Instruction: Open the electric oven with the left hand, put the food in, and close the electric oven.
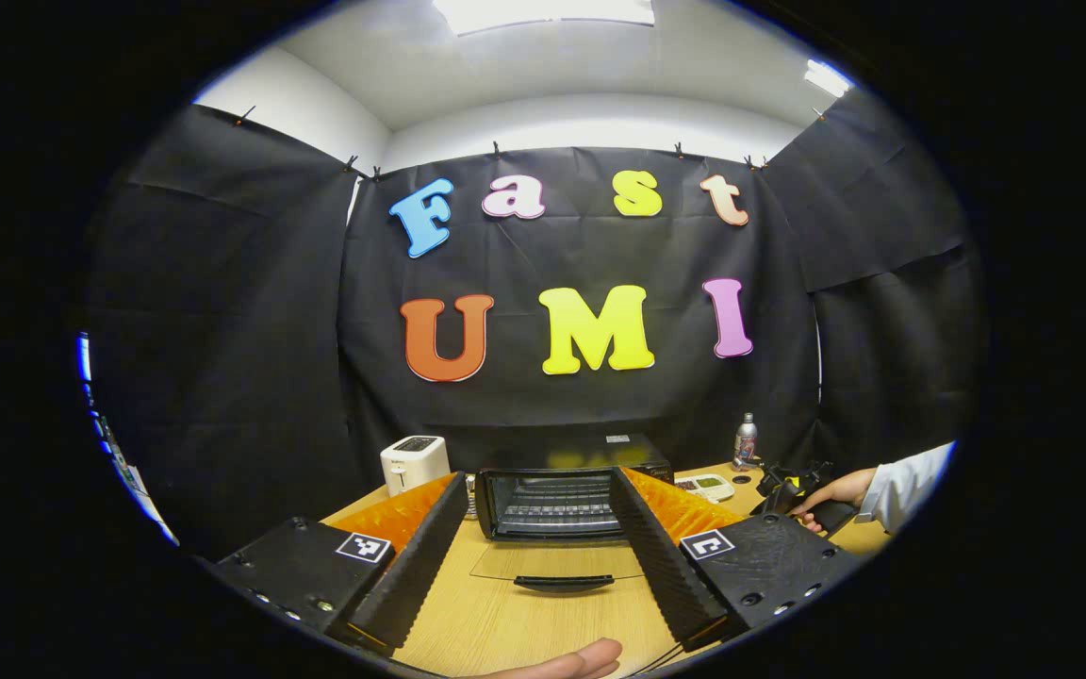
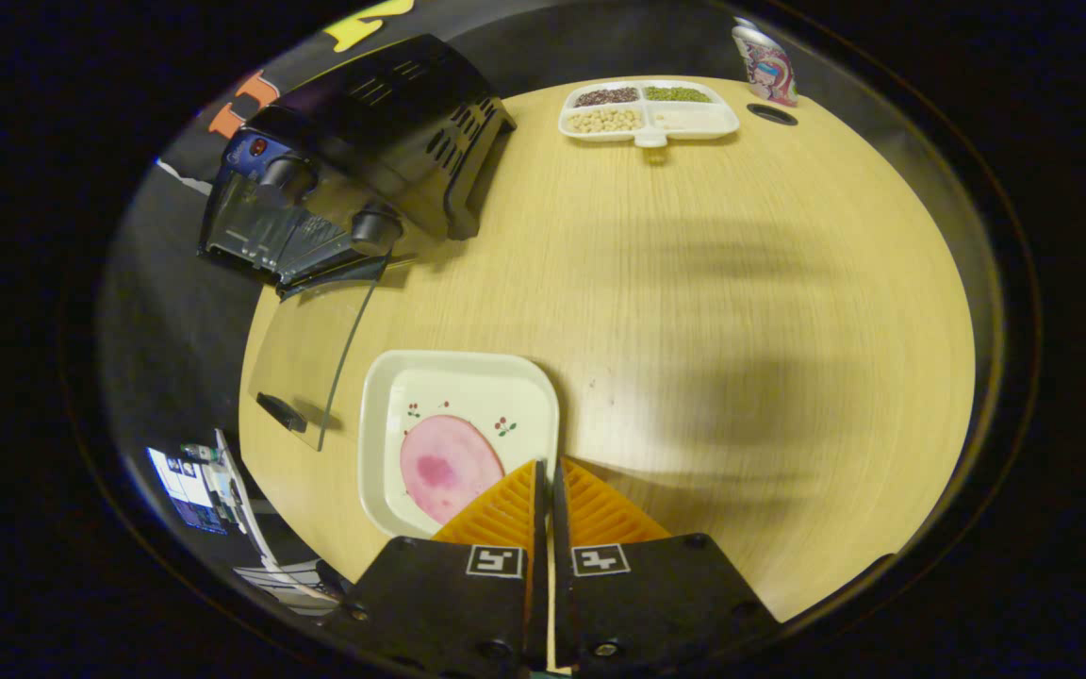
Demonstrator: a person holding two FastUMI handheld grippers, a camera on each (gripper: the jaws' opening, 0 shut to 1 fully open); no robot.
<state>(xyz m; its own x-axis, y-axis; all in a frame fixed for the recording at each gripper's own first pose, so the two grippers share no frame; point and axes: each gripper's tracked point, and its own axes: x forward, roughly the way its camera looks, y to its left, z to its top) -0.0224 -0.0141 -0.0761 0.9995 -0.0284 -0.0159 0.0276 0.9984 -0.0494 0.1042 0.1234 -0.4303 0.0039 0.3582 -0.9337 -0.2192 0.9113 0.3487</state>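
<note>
The black electric oven (image 1: 557,500) stands open at the table's middle, its glass door (image 1: 557,564) folded flat toward me. My left gripper (image 1: 538,474) is open wide just in front of it, holding nothing. In the right gripper view the oven (image 2: 383,123) is at the upper left, with its door (image 2: 317,358) down. A white square plate (image 2: 458,415) carries a pink slice of food (image 2: 444,467). My right gripper (image 2: 546,464) is shut on the plate's right rim, one finger inside and one outside. That gripper (image 1: 793,490) also appears beside the oven, held by a hand (image 1: 840,490).
A white toaster (image 1: 414,462) stands left of the oven. A divided tray of beans (image 2: 647,108) and a bottle (image 2: 765,61) sit at the table's far side. A fingertip (image 1: 571,660) shows at the near table edge. Bare wooden tabletop (image 2: 694,330) lies right of the plate.
</note>
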